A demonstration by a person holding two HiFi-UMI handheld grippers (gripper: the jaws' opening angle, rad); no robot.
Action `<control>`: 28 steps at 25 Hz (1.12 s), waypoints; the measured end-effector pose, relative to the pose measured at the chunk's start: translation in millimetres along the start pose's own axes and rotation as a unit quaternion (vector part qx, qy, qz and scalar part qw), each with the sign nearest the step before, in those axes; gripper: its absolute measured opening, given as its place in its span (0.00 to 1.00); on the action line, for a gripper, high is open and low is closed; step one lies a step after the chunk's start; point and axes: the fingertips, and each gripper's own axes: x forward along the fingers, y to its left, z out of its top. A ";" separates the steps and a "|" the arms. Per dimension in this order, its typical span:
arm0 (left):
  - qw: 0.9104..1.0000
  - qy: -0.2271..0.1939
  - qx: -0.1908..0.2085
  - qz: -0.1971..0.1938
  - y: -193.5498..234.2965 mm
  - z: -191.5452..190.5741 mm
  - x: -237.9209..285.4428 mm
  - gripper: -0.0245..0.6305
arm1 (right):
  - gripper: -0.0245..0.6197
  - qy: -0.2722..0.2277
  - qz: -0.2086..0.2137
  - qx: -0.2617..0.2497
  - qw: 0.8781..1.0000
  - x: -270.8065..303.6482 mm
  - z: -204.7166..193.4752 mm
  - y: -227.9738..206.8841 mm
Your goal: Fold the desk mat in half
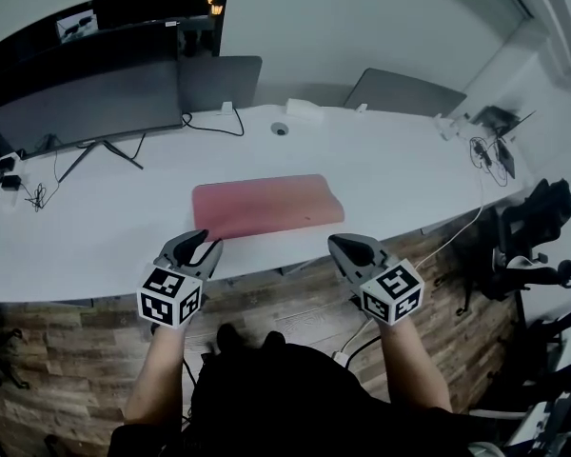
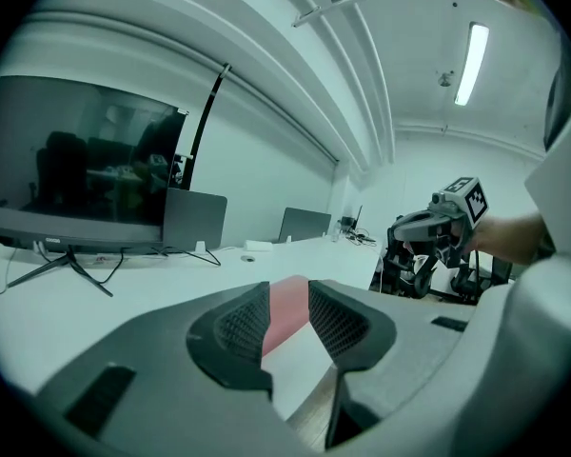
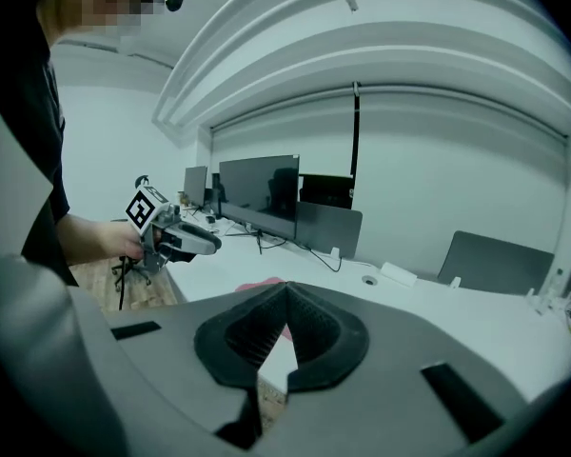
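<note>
My left tool (image 1: 202, 241) hovers with its jaws narrowly apart and nothing between them. My right tool (image 1: 343, 247) is closed and empty. The pink desk mat (image 1: 265, 204) lies on the white worktop (image 1: 95, 227) near its front edge, just ahead of both tools.

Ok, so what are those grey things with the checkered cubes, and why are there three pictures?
Those are two grabbing tools, and a person holds one in each hand. The cubes are part of them. The head view comes from a camera on the person's head, looking down at the left gripper, the right gripper and a white desk. The other two pictures come from small cameras riding on each tool, looking forward along it. On the desk lies a pink desk mat, with a monitor at the back. Nothing is held: the left fingers stand apart with nothing between them, and the right fingers are closed together, empty.
</note>
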 end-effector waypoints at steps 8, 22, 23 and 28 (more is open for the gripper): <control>1.000 -0.008 0.007 0.007 -30.7 31.2 3.6 0.18 | 0.04 -0.074 0.003 0.042 0.996 -37.8 6.8 -30.2; 0.996 -0.041 0.057 0.063 -74.5 83.9 20.2 0.11 | 0.04 -0.125 -0.004 0.110 0.986 -79.3 -37.0 -98.9; 0.995 -0.038 0.052 0.071 -72.6 80.1 15.3 0.10 | 0.04 -0.128 0.000 0.112 0.985 -77.9 -36.0 -100.5; 0.994 -0.038 0.031 0.096 -70.5 68.2 1.9 0.08 | 0.04 -0.152 0.020 0.096 0.983 -78.0 -14.1 -94.8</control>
